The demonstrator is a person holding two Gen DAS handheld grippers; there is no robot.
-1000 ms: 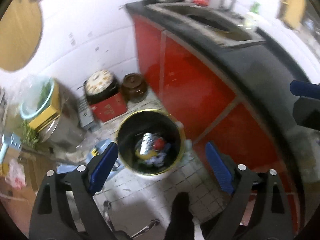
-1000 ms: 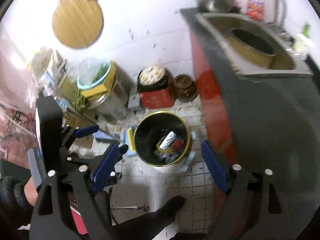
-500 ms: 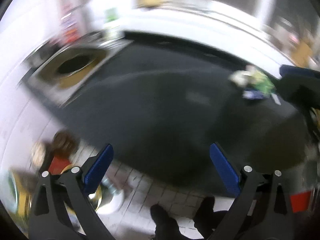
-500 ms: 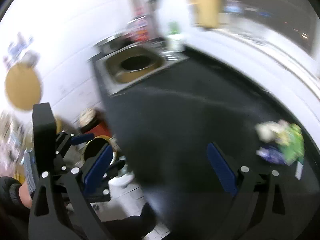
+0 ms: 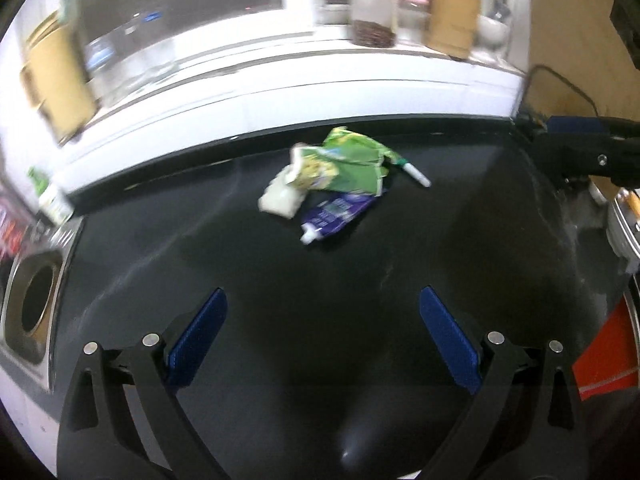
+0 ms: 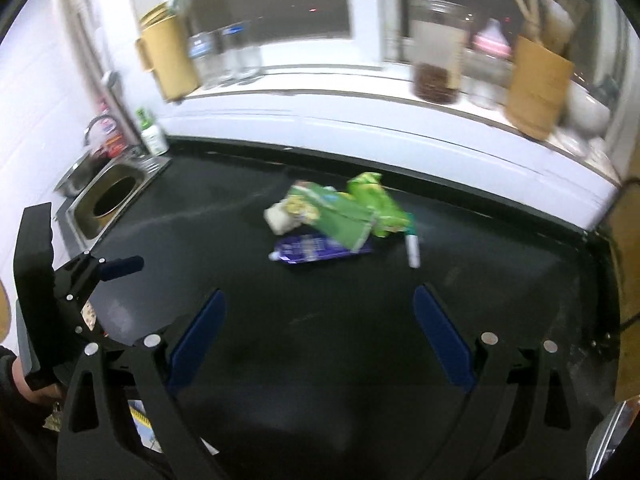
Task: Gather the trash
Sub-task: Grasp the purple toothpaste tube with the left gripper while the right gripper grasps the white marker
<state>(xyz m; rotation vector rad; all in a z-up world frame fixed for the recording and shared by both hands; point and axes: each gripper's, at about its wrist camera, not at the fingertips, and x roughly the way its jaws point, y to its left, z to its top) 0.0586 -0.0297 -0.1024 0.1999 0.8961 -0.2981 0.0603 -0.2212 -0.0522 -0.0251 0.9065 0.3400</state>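
The left claw [image 5: 322,338] hangs over the dark surface [image 5: 360,280] with its blue pads spread wide and nothing between them, having just been opening; the right claw [image 6: 318,334] is likewise spread and empty, just opened further; the trash [image 5: 336,178], green wrappers, a purple pouch, a white wad and a pen, lies ahead of both claws, well apart, near the surface's back edge.

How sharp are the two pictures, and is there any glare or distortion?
Left wrist view: the green wrapper and windowsill jar are smeared by motion blur, and a glare spot sits on the black counter. Right wrist view: similar blur, and the fisheye bends the windowsill.
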